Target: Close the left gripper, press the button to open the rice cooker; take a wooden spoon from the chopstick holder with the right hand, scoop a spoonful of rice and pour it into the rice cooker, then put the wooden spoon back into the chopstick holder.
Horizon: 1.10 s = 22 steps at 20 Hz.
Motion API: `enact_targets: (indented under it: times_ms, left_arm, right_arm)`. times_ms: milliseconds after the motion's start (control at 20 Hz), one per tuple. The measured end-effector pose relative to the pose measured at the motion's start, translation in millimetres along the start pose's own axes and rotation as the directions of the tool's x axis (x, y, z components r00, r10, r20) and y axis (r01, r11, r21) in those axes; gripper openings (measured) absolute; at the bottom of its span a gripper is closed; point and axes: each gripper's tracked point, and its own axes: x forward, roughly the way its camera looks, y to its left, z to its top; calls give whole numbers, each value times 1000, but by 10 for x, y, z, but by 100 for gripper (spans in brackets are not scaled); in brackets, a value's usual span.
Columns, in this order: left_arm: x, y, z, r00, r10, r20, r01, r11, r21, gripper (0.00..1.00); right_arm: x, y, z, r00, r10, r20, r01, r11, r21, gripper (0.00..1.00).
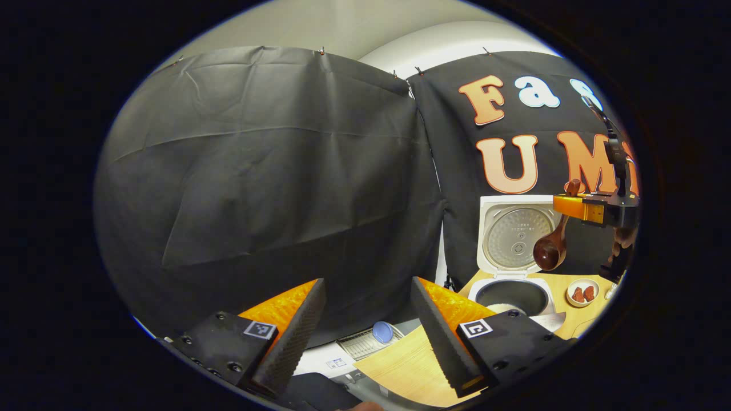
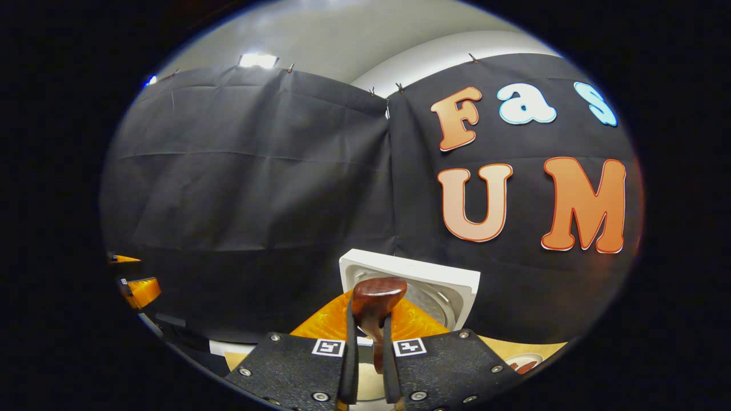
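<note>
Behind wooden table (image 1: 408, 365), black cloth wall (image 1: 268, 171).

White rice cooker (image 1: 512, 268) — lid upright, open, dark wooden spoon (image 1: 553, 242) above it

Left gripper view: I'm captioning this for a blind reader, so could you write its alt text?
Far right, the right claw holds a wooden spoon, bowl hanging down, above the open rice cooker, whose lid stands upright. The left claw sits open in the foreground, gripping nothing. A small dish sits on the wooden table.
</note>
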Motion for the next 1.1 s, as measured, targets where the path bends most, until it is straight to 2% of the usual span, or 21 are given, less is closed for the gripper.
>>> enact_targets:
  times_ms: [350, 400, 550, 700, 900, 1000, 1100]
  left_arm:
    - [-16, -297, 93, 998, -61, 11, 61, 998, 23, 100]
    - [-12, -379, 115, 997, -75, 13, 74, 997, 28, 97]
    - [-49, -618, 128, 992, -129, 8, 129, 991, 29, 97]
    - [-94, -913, 165, 981, -193, 5, 192, 981, 35, 97]
    - [-180, -1353, 174, 959, -284, 1, 284, 957, 56, 97]
    - [-214, -1578, 197, 943, -332, -2, 332, 941, 63, 100]
    - [-275, -1783, 222, 928, -373, -2, 372, 925, 73, 97]
  right_arm:
    - [-348, -397, 66, 998, -58, -31, 63, 977, 205, 17]
    - [-456, -474, 70, 997, -67, -39, 74, 973, 219, 17]
    - [-790, -701, 102, 993, -105, -48, 114, 961, 253, 17]
    - [-1191, -976, 79, 983, -171, -63, 182, 947, 263, 17]
    - [-1780, -1363, -63, 956, -278, -98, 294, 921, 254, 17]
    - [-2049, -1539, -156, 929, -347, -127, 368, 897, 243, 17]
    - [-2381, -1722, -301, 898, -409, -162, 438, 865, 243, 17]
